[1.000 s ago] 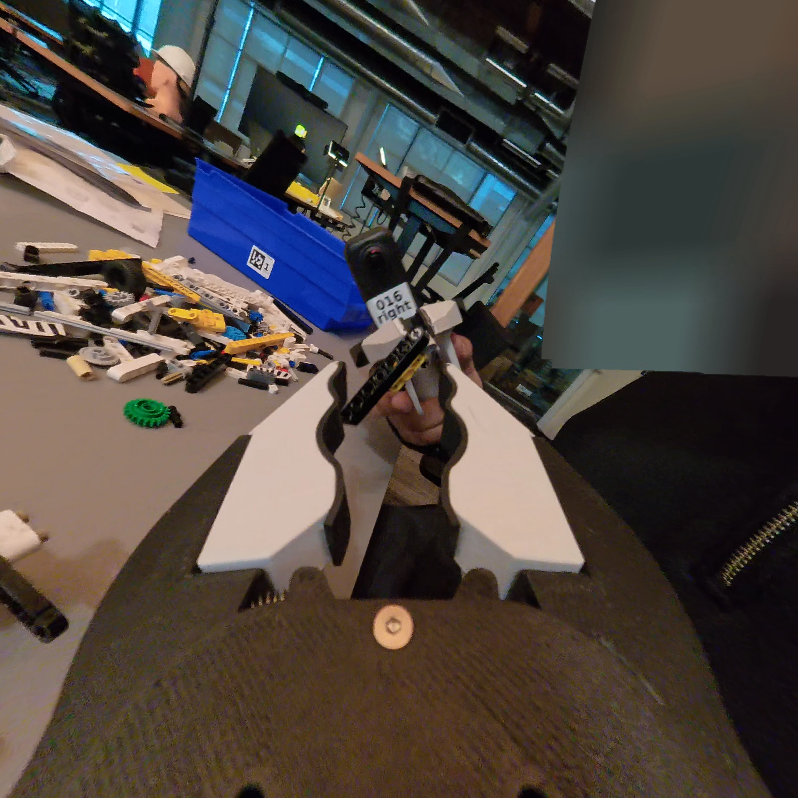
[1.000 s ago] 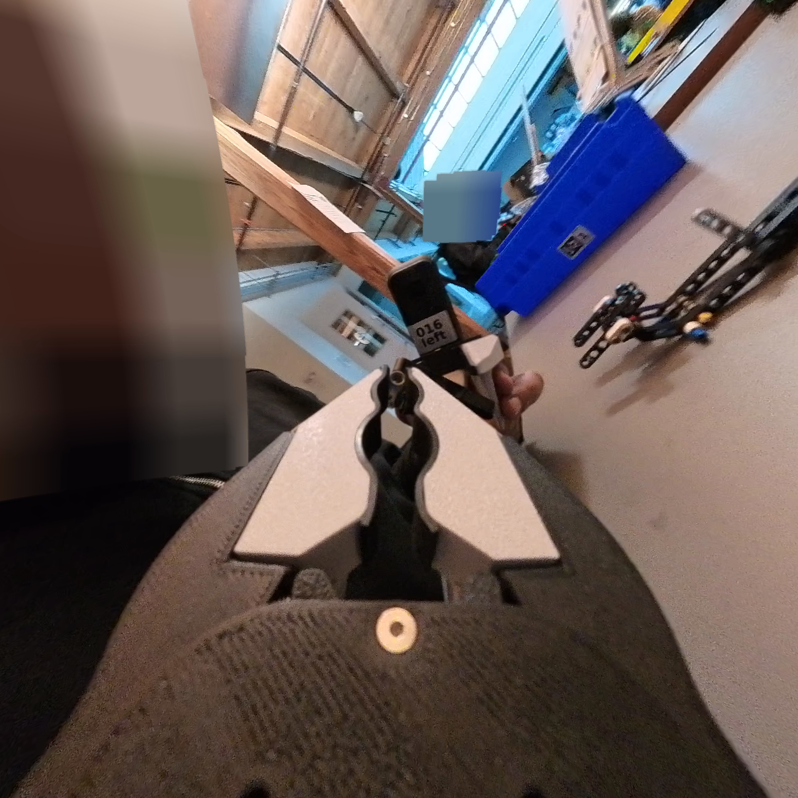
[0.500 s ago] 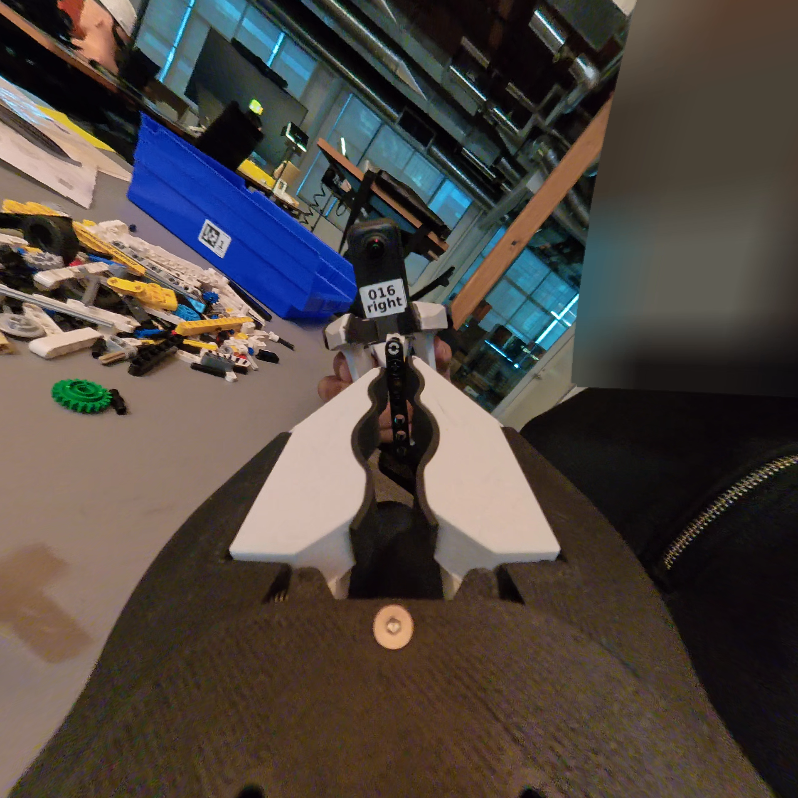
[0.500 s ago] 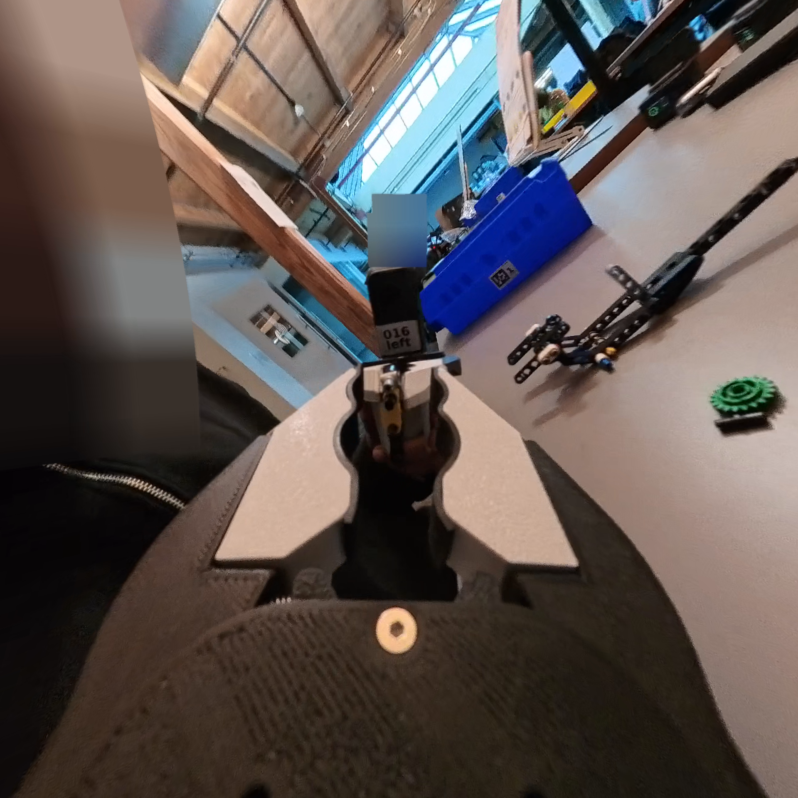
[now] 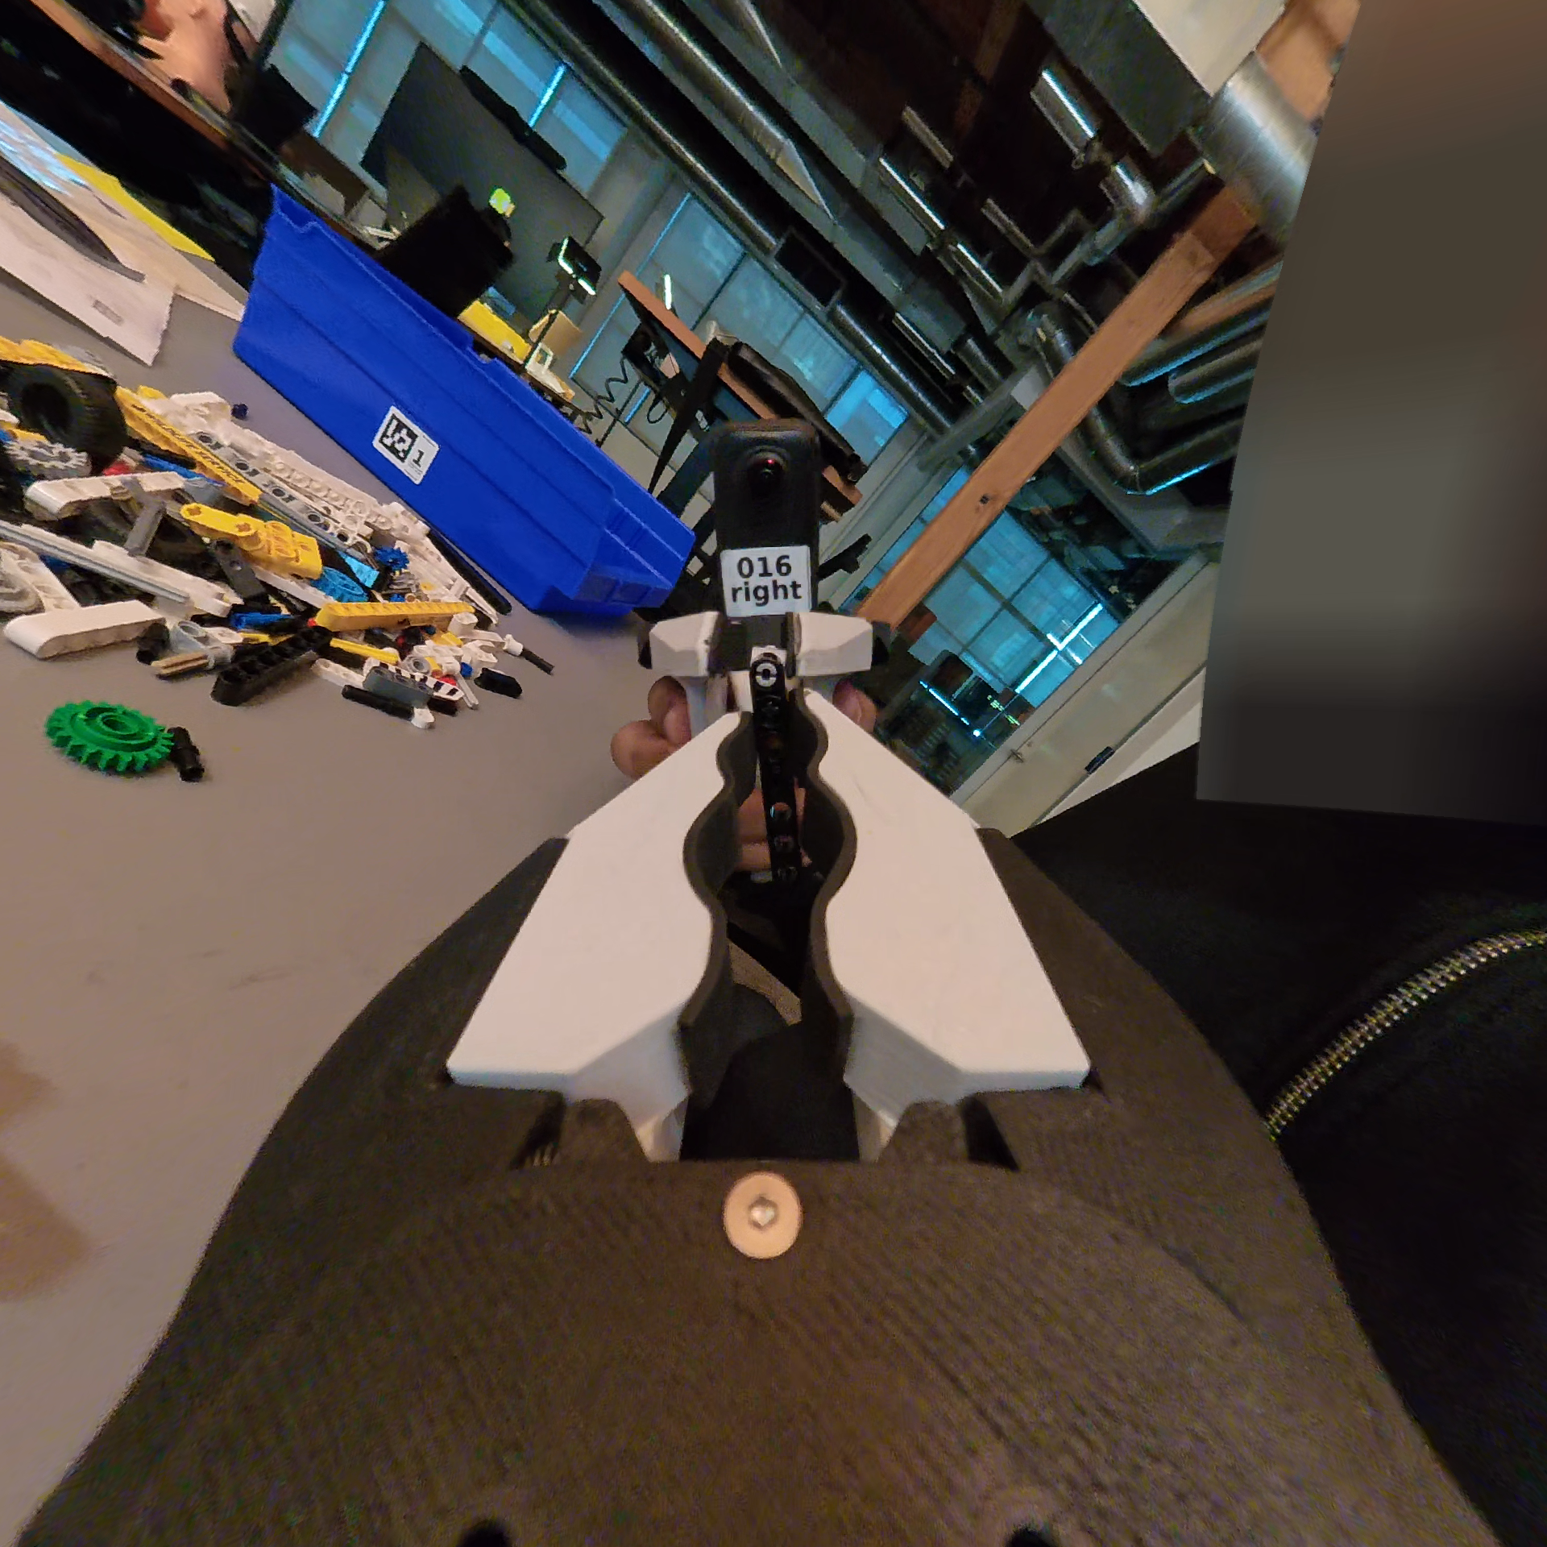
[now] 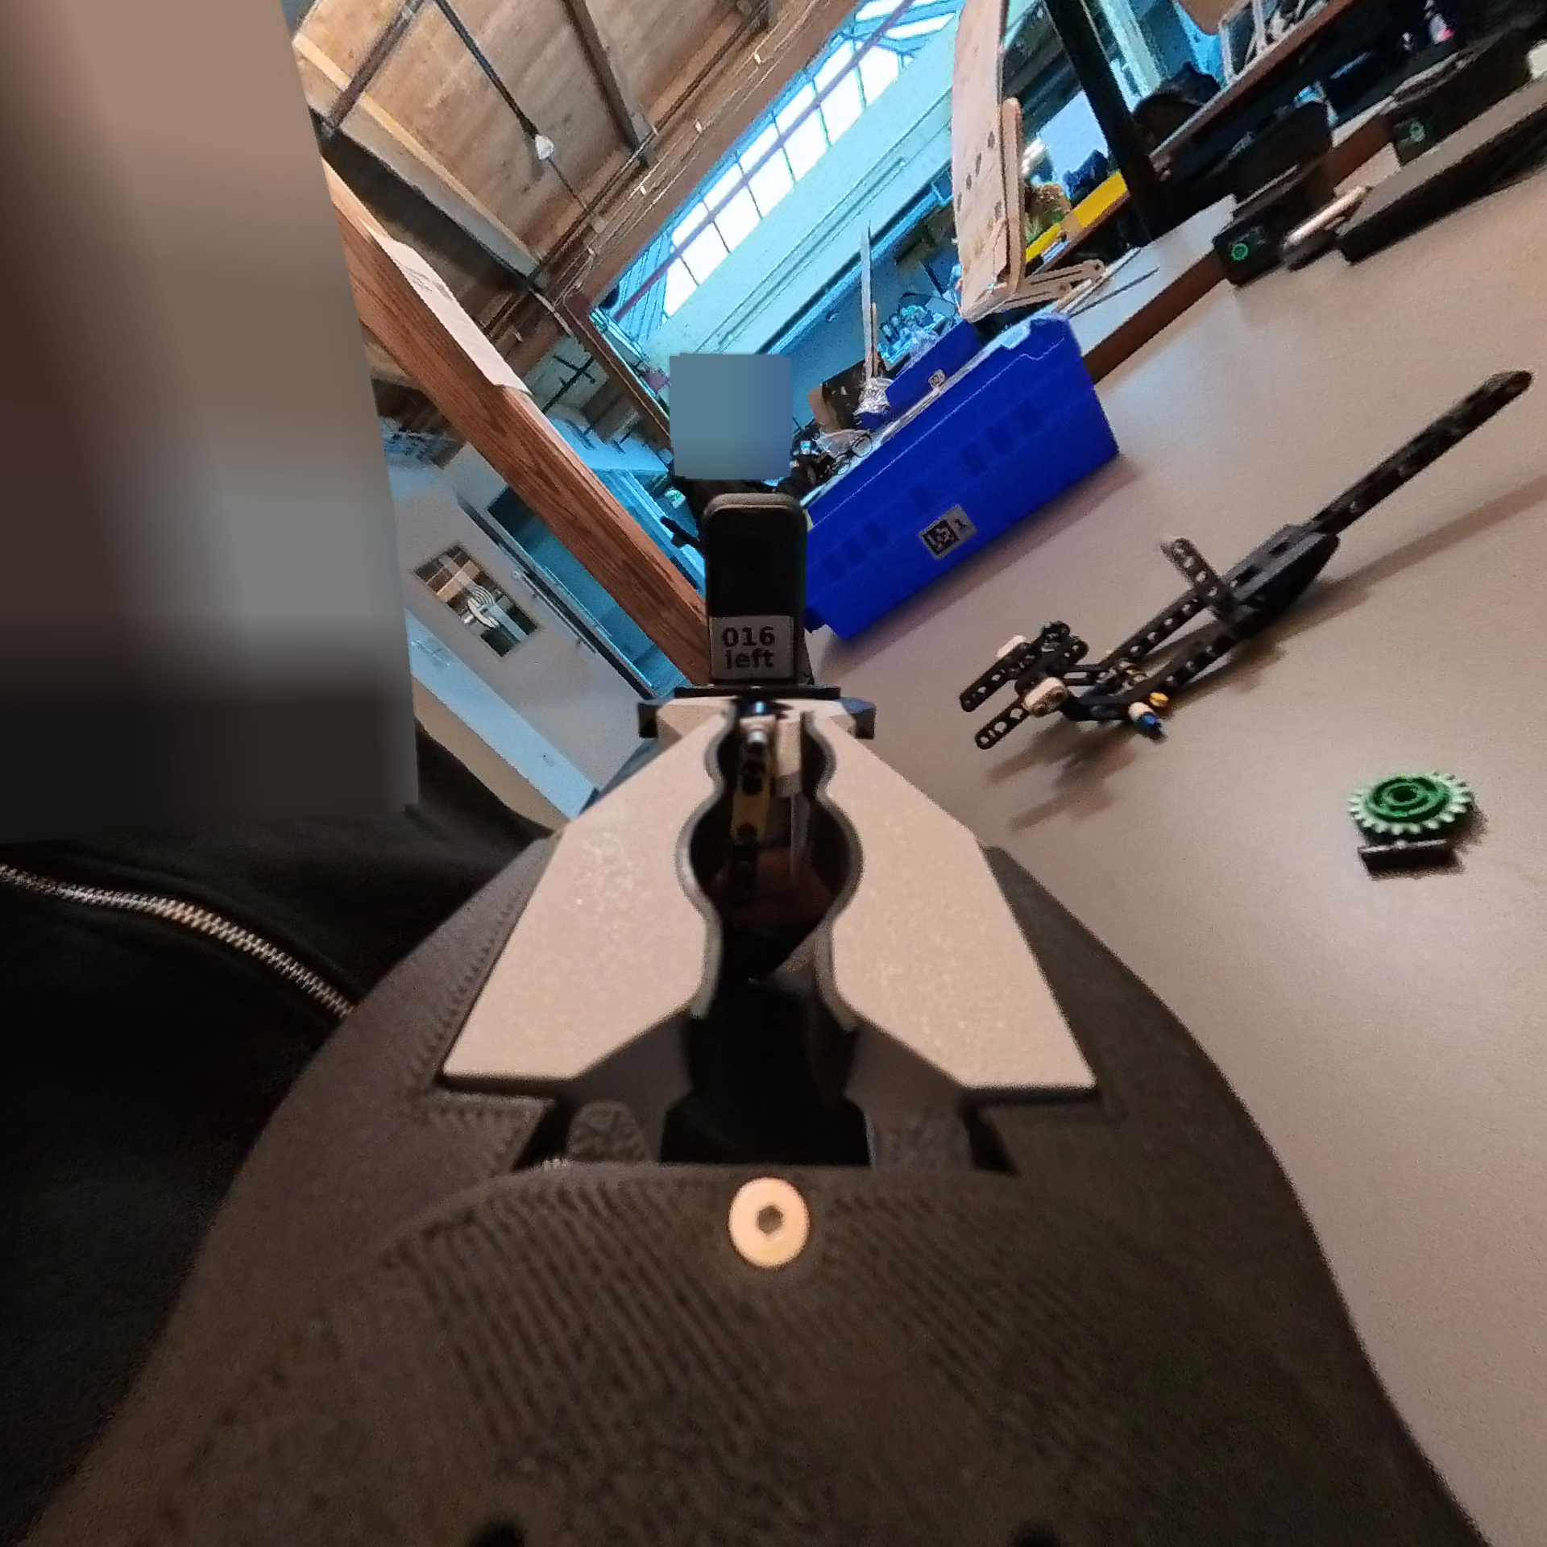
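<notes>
In the middle of the frame, both grippers' fingers (image 5: 670,854) are nearly closed, pinching one black beam (image 5: 774,770) from opposite ends above the worktop (image 5: 293,879).

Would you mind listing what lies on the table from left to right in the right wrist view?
Blue bin → black beam assembly → green gear.

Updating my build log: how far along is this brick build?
Done: a black beam frame lies assembled on the table. In hand: the left claw pinches a black holed beam, the right claw at its far end. Left: a pile of loose pieces and a green gear.
</notes>
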The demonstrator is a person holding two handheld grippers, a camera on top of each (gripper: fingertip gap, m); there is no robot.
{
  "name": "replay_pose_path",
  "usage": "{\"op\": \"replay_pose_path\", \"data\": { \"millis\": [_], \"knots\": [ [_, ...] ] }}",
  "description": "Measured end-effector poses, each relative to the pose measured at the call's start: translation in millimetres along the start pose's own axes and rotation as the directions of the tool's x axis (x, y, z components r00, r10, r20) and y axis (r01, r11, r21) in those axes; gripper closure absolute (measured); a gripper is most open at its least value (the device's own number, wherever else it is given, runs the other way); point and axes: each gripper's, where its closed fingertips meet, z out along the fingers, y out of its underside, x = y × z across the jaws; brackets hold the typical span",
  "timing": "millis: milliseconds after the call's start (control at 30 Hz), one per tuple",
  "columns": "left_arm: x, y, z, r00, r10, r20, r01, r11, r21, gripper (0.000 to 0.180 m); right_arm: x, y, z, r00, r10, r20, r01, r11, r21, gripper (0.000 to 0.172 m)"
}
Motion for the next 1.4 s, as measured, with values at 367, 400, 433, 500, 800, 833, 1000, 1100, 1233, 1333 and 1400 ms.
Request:
{"op": "replay_pose_path", "data": {
  "millis": [367,400,433,500,800,833,1000,1100,1233,1333,1400],
  "knots": [
    [-2,-18,-3,0.998,-0.036,0.049,0.026,0.982,0.188,0.176,0,-9,2,0.999,-0.012,-0.050,0.013,0.999,0.033,0.168],
    [-4,-18,-4,0.997,-0.044,0.056,0.033,0.981,0.190,0.176,2,-9,2,0.998,-0.013,-0.061,0.015,0.999,0.029,0.168],
    [-6,-17,-4,0.997,-0.051,0.064,0.038,0.982,0.186,0.175,4,-8,2,0.998,-0.010,-0.069,0.012,1.000,0.027,0.168],
    [-7,-18,-5,0.995,-0.062,0.075,0.046,0.980,0.196,0.175,5,-7,2,0.997,0.002,-0.076,0.000,0.999,0.035,0.168],
    [-11,-14,-5,0.992,-0.119,0.035,0.111,0.978,0.176,0.175,9,-2,-1,0.994,0.031,-0.101,-0.027,0.999,0.041,0.168],
    [-14,-10,-4,0.994,-0.081,0.070,0.073,0.990,0.120,0.174,12,1,-2,0.992,0.023,-0.122,-0.019,0.999,0.031,0.168],
    [-23,-15,-15,0.973,0.111,0.202,-0.120,0.992,0.035,0.156,28,-2,-2,0.971,0.009,-0.237,0.007,0.998,0.065,0.167],
    [-32,-7,-13,0.895,0.289,0.339,-0.269,0.957,-0.105,0.134,36,-7,-4,0.956,0.000,-0.292,0.023,0.997,0.076,0.168],
    [-49,-4,-15,0.659,0.566,0.495,-0.458,0.824,-0.334,0.140,40,-1,2,0.927,-0.072,-0.369,0.084,0.996,0.017,0.167],
    [-48,-4,-17,0.653,0.568,0.500,-0.451,0.823,-0.346,0.155,41,2,4,0.897,-0.139,-0.420,0.139,0.990,-0.030,0.167],
    [-49,-3,-18,0.659,0.566,0.496,-0.443,0.825,-0.352,0.156,42,5,6,0.878,-0.177,-0.444,0.166,0.984,-0.065,0.167]
  ]
}}
